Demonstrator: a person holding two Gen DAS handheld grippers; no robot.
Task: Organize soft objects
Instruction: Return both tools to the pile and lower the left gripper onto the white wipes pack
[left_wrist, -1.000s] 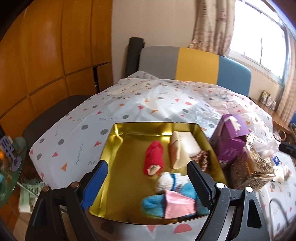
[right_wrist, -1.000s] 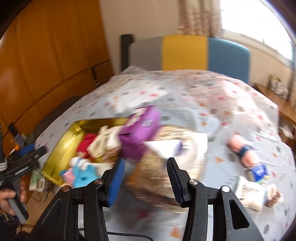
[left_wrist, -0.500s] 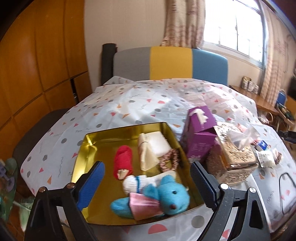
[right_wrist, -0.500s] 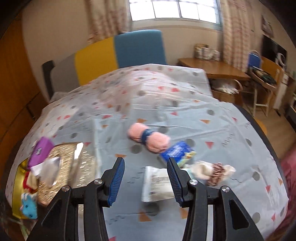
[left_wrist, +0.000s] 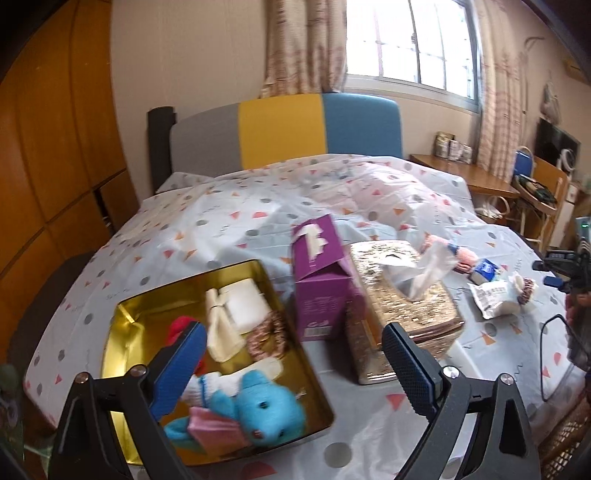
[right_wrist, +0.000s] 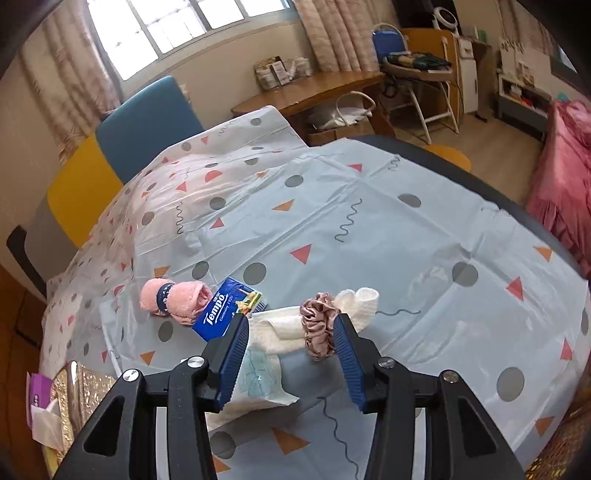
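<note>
A gold tray (left_wrist: 125, 317) on the table holds a blue teddy (left_wrist: 266, 410), a red roll (left_wrist: 177, 326), a cream cloth (left_wrist: 236, 310) and a brown scrunchie (left_wrist: 267, 338). My left gripper (left_wrist: 291, 363) hangs open and empty above the tray's right edge. My right gripper (right_wrist: 290, 350) is open, its jaws on either side of a white rolled cloth (right_wrist: 291, 328) wearing a pink scrunchie (right_wrist: 317, 325). A pink rolled towel (right_wrist: 173, 297) with a dark band lies to its left.
A purple tissue box (left_wrist: 319, 280) and a gold tissue box (left_wrist: 402, 299) stand right of the tray. A blue Tempo tissue pack (right_wrist: 225, 312) and a white wipes packet (right_wrist: 255, 376) lie by the white cloth. Chairs and a wooden desk stand beyond the table.
My left gripper has swung right, from over the tray toward the tissue boxes. My right gripper has swung right and come down over the white cloth with the scrunchie.
</note>
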